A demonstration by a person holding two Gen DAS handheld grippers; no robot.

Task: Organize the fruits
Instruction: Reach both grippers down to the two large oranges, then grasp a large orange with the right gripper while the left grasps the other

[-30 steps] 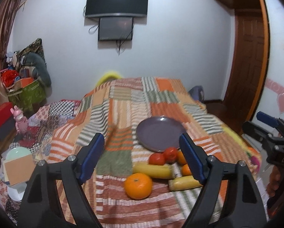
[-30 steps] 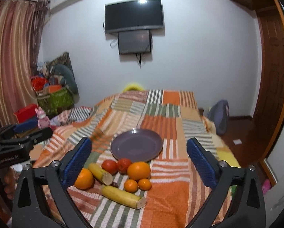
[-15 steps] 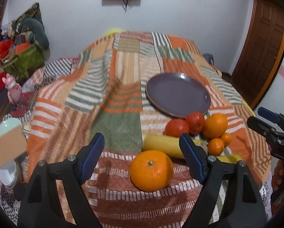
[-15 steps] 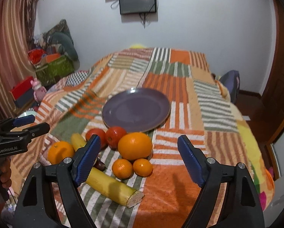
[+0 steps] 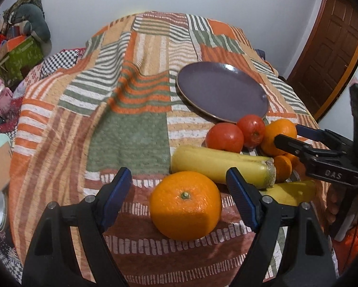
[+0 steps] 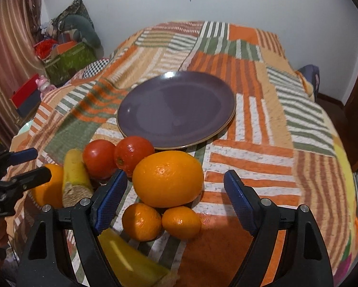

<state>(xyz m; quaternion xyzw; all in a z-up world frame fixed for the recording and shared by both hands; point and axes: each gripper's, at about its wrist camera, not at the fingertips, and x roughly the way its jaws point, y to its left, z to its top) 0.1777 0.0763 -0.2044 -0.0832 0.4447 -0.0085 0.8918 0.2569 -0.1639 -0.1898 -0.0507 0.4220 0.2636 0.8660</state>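
Observation:
A purple plate (image 5: pixel 222 93) (image 6: pixel 176 110) lies empty on the patchwork bedspread. Fruit is piled in front of it. My left gripper (image 5: pixel 181 191) is open with a large orange (image 5: pixel 186 205) between its fingers, apart from the pads. Behind it lie a banana (image 5: pixel 217 165) and two red tomatoes (image 5: pixel 224 137). My right gripper (image 6: pixel 173 198) is open around another large orange (image 6: pixel 168 178), above two small oranges (image 6: pixel 141 221). A second banana (image 6: pixel 128 263) lies under its left finger. The right gripper also shows in the left wrist view (image 5: pixel 298 136).
The striped bedspread (image 5: pixel 121 110) covers the bed and falls off at the near and side edges. Boxes and toys (image 6: pixel 66 55) are piled on the floor at the left. A wooden door (image 5: pixel 327 55) stands at the right.
Both grippers have moved forward and down toward the fruit. Each large orange now sits between a gripper's open fingers. The fruit and plate have not moved.

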